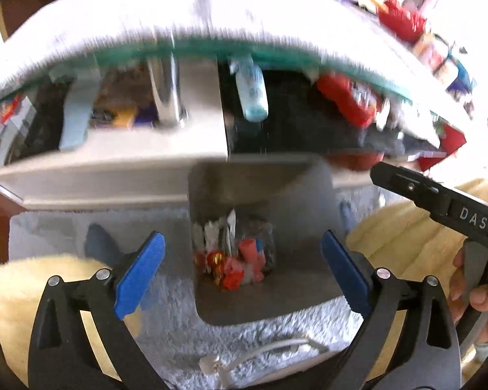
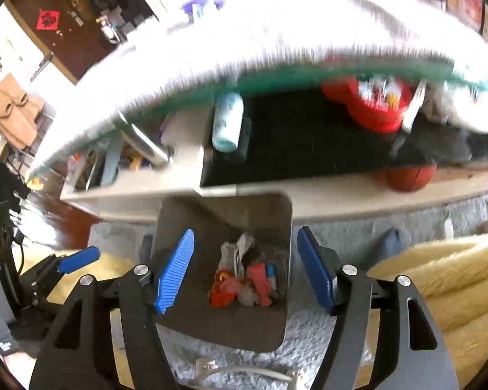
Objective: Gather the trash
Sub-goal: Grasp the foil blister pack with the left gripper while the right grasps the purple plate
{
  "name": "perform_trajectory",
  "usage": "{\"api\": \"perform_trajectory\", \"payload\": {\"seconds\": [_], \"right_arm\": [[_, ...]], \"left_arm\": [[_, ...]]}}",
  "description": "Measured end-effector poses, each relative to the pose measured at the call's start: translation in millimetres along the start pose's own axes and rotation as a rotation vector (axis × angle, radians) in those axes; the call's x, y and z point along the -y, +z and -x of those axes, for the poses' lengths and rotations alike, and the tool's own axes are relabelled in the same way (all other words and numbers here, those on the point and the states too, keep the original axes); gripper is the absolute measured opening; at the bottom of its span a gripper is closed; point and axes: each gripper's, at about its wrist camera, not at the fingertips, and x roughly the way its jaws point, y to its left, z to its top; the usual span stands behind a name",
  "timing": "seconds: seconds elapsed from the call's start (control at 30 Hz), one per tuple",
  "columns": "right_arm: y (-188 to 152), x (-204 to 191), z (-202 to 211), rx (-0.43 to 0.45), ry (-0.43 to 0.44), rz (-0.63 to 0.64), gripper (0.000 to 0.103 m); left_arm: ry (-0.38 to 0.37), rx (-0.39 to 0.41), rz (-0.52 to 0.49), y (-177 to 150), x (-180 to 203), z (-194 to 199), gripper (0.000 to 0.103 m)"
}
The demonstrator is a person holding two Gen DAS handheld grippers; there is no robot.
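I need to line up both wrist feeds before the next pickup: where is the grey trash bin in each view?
Left wrist: the grey trash bin sits lower centre, between the blue pads.
Right wrist: the bin sits lower centre, its left side behind the left blue pad.
Shared landmark: the pale blue bottle under the table edge, above the bin.

glass table (image 2: 276, 74) w/ bottle (image 2: 227, 123), basketball (image 2: 406, 177), grey rug (image 2: 309, 334), white cable (image 2: 244, 372).
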Motion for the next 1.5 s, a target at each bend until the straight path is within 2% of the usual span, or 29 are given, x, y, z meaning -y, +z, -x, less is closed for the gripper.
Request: {"api": "perform_trajectory", "payload": {"seconds": [0.27,0.53,0.83,1.0,1.27,1.5], "right_arm": [[71,-18,40,0.136,0.001,0.052,0.074],[149,-26,27,0.172,-0.036,0.084,0.074],[210,-35,-18,0.131,-0.046,0.088,0.075],[231,-47,-46,0.105,-0.048,0.107,0.083],[261,-64,-94,0.048,-0.062,0.141,0.084],[266,-69,-116,-0.009,-0.070,0.151,0.084]], "left_arm": [[0.024,0.131,-0.015,61,-7,45,0.094],[0.068,0.180,-0.023,131,-33,56,0.094],[0.119,0.216,-0.019,213,-68,43,0.094],[0.137,0.199,-0.040,244,-75,24,0.094],[0.137,0.168,-0.060,280,-86,-9,0.093],[0.098,0.142,-0.065,306,-91,-33,0.082]]}}
